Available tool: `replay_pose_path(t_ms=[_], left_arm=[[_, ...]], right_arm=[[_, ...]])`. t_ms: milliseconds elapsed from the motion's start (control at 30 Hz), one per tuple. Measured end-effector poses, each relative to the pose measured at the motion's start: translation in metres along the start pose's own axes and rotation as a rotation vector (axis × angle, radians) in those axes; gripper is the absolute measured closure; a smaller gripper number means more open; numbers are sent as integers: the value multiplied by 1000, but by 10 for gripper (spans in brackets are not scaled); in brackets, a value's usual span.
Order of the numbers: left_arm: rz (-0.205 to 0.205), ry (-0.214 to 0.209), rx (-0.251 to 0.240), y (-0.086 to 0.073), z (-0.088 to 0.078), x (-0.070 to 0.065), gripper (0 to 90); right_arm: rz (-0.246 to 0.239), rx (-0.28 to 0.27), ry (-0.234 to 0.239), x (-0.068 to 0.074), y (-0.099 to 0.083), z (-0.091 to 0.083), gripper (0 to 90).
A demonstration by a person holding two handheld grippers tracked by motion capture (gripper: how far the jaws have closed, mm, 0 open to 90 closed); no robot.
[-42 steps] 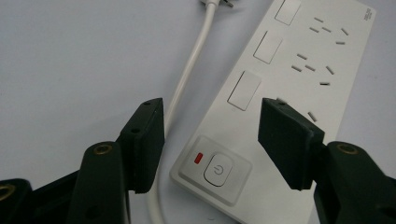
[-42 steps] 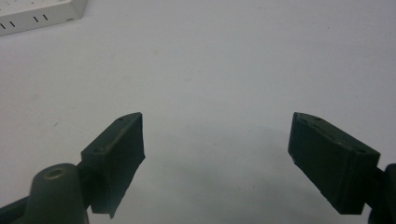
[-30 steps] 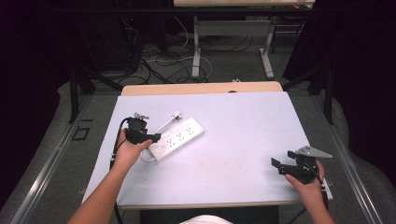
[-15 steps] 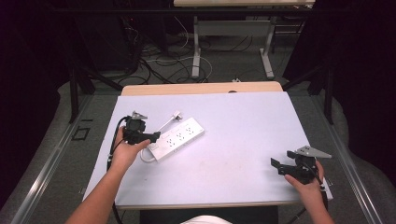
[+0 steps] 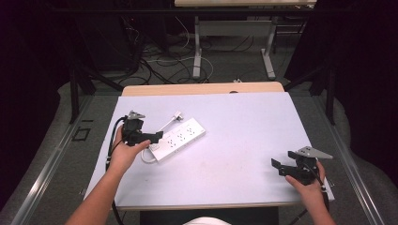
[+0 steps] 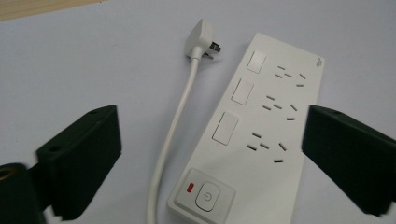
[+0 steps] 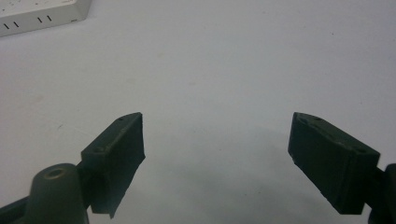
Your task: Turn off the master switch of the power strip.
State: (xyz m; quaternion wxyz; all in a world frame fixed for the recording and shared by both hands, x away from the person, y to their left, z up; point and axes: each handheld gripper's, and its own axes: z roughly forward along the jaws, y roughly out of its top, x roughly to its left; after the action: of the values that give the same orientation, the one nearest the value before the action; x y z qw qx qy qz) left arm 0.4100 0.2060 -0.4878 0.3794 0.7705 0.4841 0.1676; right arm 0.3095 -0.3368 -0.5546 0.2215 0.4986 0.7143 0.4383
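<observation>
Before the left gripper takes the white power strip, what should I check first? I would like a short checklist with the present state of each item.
1. Left gripper open wide enough: ok. Its jaws have just been opening and stand on either side of the power strip without pressing on it.
2. Power strip lying flat on the table: ok.
3. Plug free, not in a socket: ok.
4. Cord clear of the jaws: cannot tell; it runs close beside the strip, between the jaws.
5. Right gripper out of the way: ok, open over bare table near the right edge.
6. Switch off: cannot tell.
</observation>
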Motion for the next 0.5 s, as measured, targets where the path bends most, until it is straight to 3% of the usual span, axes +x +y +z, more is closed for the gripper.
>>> replay_pose_path(t_ms=[300, 433, 500], left_arm=[[14, -15, -43, 1, -3, -4, 4], [39, -14, -23, 2, -4, -6, 5], [39, -9, -36, 2, -3, -9, 5]], right_arm=[[1, -5, -9, 0, 0, 0, 178], [-6, -3, -11, -1, 0, 0, 178], [3, 0, -1, 0, 0, -1, 178]])
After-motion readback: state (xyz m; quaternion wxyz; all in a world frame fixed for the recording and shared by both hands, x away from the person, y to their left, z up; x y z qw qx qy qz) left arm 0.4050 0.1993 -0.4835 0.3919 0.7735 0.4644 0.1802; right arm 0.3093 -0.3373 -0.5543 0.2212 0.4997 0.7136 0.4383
